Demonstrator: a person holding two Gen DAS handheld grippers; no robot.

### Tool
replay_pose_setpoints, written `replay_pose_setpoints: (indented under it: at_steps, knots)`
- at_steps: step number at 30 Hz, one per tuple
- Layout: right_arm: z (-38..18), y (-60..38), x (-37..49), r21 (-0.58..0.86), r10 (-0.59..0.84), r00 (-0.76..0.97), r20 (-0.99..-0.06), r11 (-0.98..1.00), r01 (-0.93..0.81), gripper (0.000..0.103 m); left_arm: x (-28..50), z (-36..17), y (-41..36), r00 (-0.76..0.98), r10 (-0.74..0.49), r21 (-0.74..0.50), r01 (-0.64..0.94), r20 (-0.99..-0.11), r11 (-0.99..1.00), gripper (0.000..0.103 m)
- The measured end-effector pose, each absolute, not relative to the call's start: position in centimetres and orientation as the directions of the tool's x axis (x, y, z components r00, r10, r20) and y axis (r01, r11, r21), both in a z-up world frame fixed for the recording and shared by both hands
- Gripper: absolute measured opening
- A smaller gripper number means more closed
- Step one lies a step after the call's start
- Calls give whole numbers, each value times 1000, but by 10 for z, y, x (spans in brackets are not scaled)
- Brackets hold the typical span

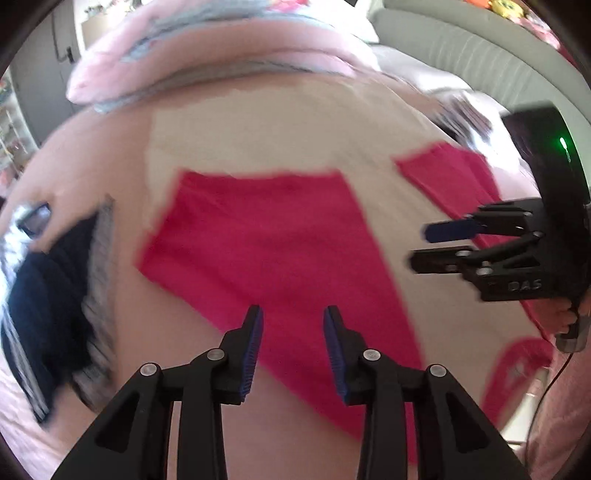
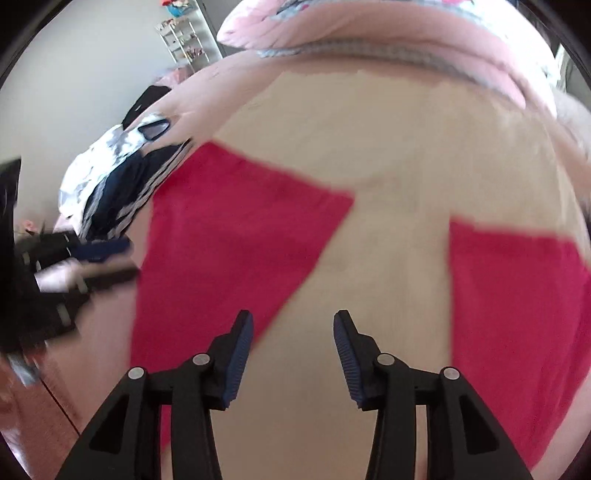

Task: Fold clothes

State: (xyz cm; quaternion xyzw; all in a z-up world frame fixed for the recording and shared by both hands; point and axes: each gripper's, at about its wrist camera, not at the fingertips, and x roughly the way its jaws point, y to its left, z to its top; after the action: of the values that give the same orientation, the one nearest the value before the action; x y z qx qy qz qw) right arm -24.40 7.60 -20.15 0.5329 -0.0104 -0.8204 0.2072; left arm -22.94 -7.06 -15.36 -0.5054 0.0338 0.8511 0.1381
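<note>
i see a cream and bright pink garment (image 1: pixel 258 236) spread flat on the pink bed cover (image 1: pixel 74 170), its pink panels either side of a cream middle. my left gripper (image 1: pixel 293 354) hangs over the near pink panel with its jaws apart and nothing between them. my right gripper (image 2: pixel 293 360) is also spread wide and empty, over the cream strip between the two pink panels. from the left wrist view it shows at the right edge, fingers parted. a dark striped pile of clothes (image 2: pixel 122 184) sits at the left of the bed, and a pink pillow (image 2: pixel 369 26) lies beyond the garment. both views are blurred.
</note>
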Motion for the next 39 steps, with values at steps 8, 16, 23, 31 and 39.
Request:
replay_pose_setpoints:
  at_steps: [8, 16, 23, 31, 39]
  knots:
    - [-211, 71, -182, 311, -397, -312, -863, -905, 292, 48, -158, -183, -42, -386, 221, -147, -214, -895, -966, 35]
    - [-199, 62, -141, 333, -424, -310, -851, -892, 306, 48, -97, -182, -26, -389, 230, -139, -248, -892, -959, 35]
    - [-206, 66, -209, 333, -382, -359, -852, -923, 191, 48, -91, -172, -59, -451, 261, -239, -106, -854, -965, 35]
    - [-208, 94, -297, 415, -406, -383, -830, -908, 63, 48, -128, -177, -73, -477, 279, -290, -53, -833, -956, 35]
    - [-221, 71, -352, 318, -348, -404, -846, -937, 142, 44, -180, -186, -105, -496, 227, -302, 75, -838, -951, 35]
